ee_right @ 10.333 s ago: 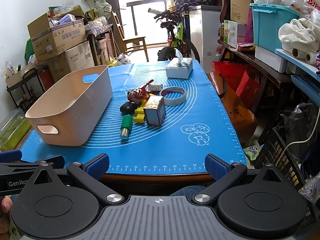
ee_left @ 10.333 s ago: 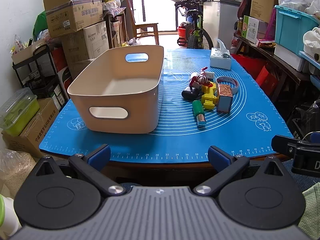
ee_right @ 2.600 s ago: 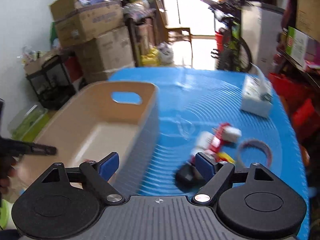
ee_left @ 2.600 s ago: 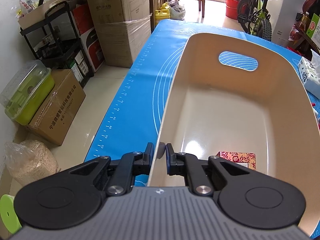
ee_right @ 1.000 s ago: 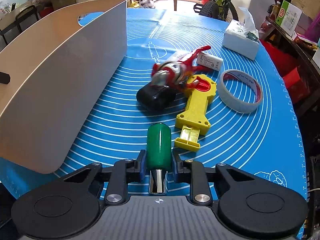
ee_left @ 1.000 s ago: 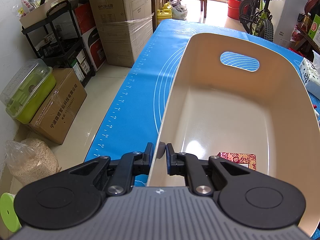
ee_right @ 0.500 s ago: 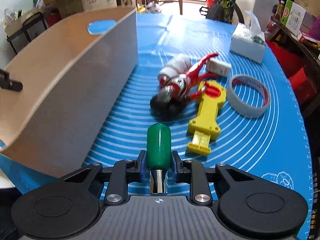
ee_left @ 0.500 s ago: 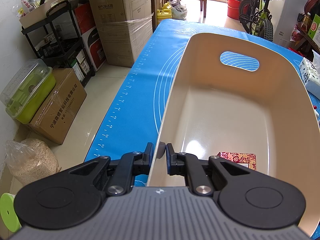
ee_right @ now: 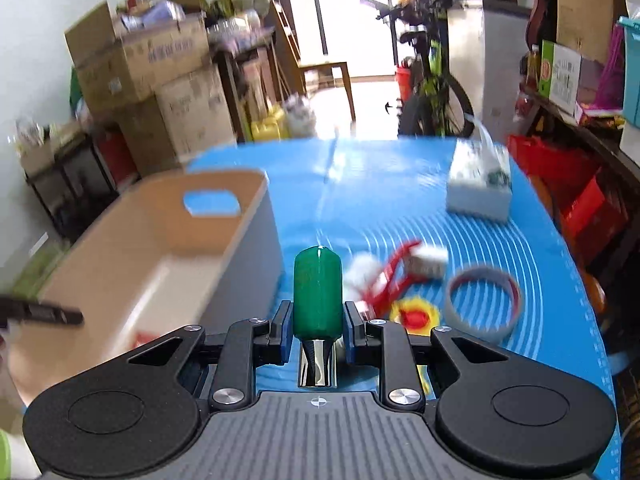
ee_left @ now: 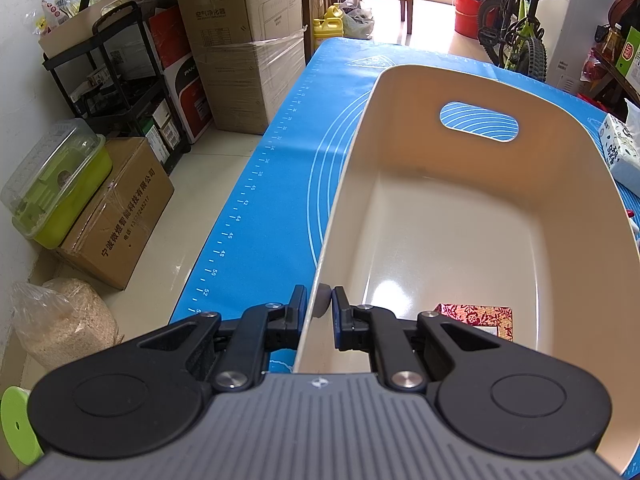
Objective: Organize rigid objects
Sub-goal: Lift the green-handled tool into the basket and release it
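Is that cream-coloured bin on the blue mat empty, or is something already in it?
Not empty. The cream bin holds one thing: a small box with a red floral pattern lying flat on its floor at the near end. The rest of the floor is bare.

Two black hand-held grippers are at work: the left hand-held gripper [ee_left: 319, 307] and the right hand-held gripper [ee_right: 316, 330]. One beige plastic bin [ee_left: 472, 216] with cut-out handles sits on the one blue silicone mat [ee_left: 276, 184] covering the bench. One red patterned box [ee_left: 478, 316] lies inside the bin. One green cylinder with a chrome end [ee_right: 318, 292] is in the right one. On the mat: one grey tape ring [ee_right: 484, 306], one white tissue box [ee_right: 480, 186], one red-and-white toy figure [ee_right: 390, 276], one yellow toy [ee_right: 412, 314].
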The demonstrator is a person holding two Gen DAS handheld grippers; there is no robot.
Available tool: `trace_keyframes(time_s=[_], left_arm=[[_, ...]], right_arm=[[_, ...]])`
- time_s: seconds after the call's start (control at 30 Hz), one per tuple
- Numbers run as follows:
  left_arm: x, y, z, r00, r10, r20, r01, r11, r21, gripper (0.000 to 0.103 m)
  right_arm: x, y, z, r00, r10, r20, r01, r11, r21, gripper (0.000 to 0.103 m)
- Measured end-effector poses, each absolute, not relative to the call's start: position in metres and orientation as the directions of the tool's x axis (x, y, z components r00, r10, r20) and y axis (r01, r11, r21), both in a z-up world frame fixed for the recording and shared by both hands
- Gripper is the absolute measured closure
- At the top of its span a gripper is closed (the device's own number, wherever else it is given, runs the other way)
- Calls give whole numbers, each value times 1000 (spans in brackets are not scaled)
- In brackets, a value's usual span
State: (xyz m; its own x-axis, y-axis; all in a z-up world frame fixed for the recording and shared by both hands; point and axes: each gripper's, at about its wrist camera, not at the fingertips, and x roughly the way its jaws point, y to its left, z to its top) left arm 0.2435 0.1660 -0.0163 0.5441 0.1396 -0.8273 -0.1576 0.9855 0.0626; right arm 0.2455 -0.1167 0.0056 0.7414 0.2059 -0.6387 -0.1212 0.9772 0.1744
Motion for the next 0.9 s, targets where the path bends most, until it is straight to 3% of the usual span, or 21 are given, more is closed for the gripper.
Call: trace_keyframes(time_s=[0.2, 0.5, 0.9], left_arm=[[243, 165, -17, 544, 143, -827, -157, 985, 67, 88], [244, 164, -16, 542, 144, -828, -152, 986, 72, 88], [245, 162, -16, 543, 151, -826, -150, 985, 82, 88]], right_arm=[[253, -96, 29, 799, 240, -552, -180, 970, 163, 69], [260, -48, 33, 796, 339, -501, -320, 939, 127, 69], [261, 4, -2, 643, 388, -660, -445, 891, 91, 69]])
